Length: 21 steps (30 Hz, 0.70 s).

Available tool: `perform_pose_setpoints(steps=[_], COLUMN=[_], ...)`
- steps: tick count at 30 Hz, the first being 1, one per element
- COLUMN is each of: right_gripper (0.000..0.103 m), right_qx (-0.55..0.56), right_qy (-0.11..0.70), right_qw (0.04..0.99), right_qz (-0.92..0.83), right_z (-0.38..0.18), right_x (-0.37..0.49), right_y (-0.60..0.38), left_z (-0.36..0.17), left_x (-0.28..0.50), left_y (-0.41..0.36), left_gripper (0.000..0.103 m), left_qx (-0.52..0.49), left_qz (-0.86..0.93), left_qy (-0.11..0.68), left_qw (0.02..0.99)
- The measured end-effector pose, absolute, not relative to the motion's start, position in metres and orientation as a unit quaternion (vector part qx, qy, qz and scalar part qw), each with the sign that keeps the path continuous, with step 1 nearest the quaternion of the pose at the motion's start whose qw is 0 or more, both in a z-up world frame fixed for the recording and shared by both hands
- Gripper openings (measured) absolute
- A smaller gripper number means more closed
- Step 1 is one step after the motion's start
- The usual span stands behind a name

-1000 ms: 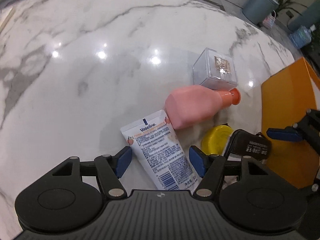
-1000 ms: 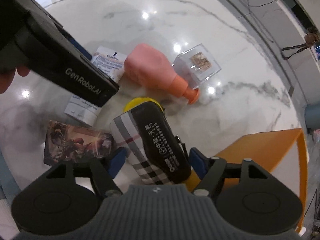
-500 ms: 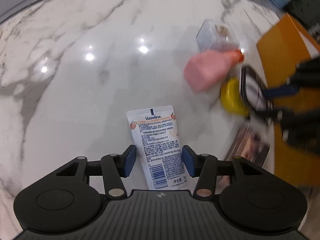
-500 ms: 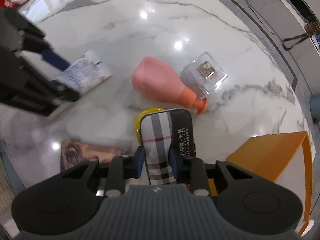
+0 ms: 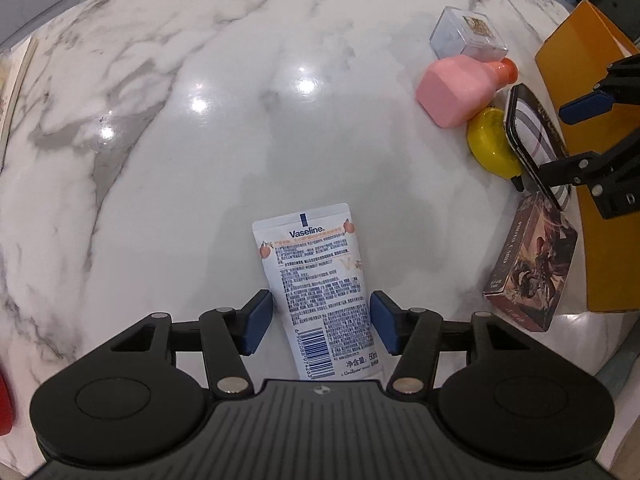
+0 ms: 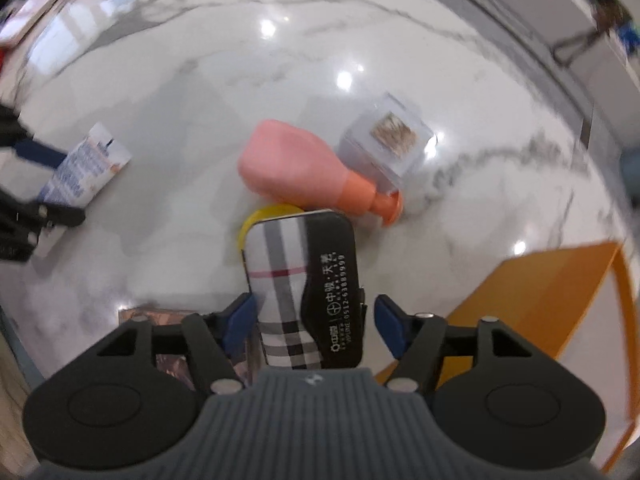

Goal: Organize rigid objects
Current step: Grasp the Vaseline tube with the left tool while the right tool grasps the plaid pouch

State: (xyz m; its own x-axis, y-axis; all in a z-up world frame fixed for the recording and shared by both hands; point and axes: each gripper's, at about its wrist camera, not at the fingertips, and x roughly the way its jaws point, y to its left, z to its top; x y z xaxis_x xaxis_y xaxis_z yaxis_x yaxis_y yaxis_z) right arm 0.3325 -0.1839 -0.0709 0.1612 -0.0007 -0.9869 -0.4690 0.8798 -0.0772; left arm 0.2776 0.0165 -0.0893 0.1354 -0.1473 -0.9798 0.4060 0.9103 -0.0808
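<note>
Since a second ago the Vaseline tube (image 5: 320, 292) has been drawn away from the pink bottle (image 5: 456, 90), and now lies flat on the marble table (image 5: 200, 160) with bare marble on its far and left sides. Left gripper (image 5: 322, 322) jaws have just been opening; the tube lies between them unpressed. Right gripper (image 6: 310, 322) jaws, also just opening, flank the plaid case (image 6: 302, 284) with gaps, beside the orange tray (image 6: 540, 296).

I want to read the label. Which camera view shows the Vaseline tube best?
The left wrist view: the Vaseline tube lies centred, its print sharp. In the right wrist view the tube sits small and blurred at the left edge.
</note>
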Motion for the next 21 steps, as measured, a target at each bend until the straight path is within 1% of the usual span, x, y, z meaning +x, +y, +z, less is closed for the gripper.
perform_pose_setpoints(steps=[2, 5, 7, 11, 14, 16, 17, 18, 19, 21], right_gripper=[0.070, 0.071, 0.068, 0.066, 0.062, 0.053, 0.044, 0.037, 0.034, 0.030], right_qx=[-0.170, -0.159, -0.149, -0.156, -0.165, -0.164, -0.165, -0.169, -0.167, -0.163], right_qy=[0.640, 0.645, 0.650, 0.648, 0.639, 0.632, 0.628, 0.623, 0.619, 0.615], right_qw=[0.733, 0.732, 0.731, 0.732, 0.736, 0.741, 0.743, 0.747, 0.750, 0.753], right_qz=[0.155, 0.150, 0.144, 0.144, 0.151, 0.157, 0.161, 0.161, 0.160, 0.165], right_z=[-0.077, -0.085, -0.089, -0.090, -0.084, -0.075, -0.070, -0.064, -0.059, -0.050], right_x=[0.336, 0.339, 0.342, 0.336, 0.327, 0.321, 0.318, 0.317, 0.317, 0.317], right_y=[-0.187, -0.187, -0.188, -0.184, -0.177, -0.172, -0.168, -0.163, -0.160, -0.155], left_z=[-0.090, -0.091, -0.091, -0.090, -0.090, -0.089, -0.088, -0.088, -0.087, -0.086], left_x=[0.276, 0.272, 0.269, 0.269, 0.266, 0.264, 0.263, 0.261, 0.260, 0.258], left_y=[0.007, 0.005, 0.007, 0.012, 0.014, 0.017, 0.020, 0.023, 0.025, 0.028], left_gripper=[0.062, 0.060, 0.059, 0.057, 0.056, 0.056, 0.056, 0.056, 0.056, 0.055], left_qx=[0.113, 0.127, 0.125, 0.118, 0.113, 0.109, 0.109, 0.109, 0.109, 0.107], left_qz=[-0.189, -0.193, -0.193, -0.197, -0.200, -0.200, -0.202, -0.202, -0.201, -0.198], left_qy=[0.630, 0.621, 0.619, 0.616, 0.614, 0.616, 0.616, 0.616, 0.618, 0.622], left_qw=[0.745, 0.749, 0.751, 0.754, 0.755, 0.754, 0.754, 0.754, 0.752, 0.750])
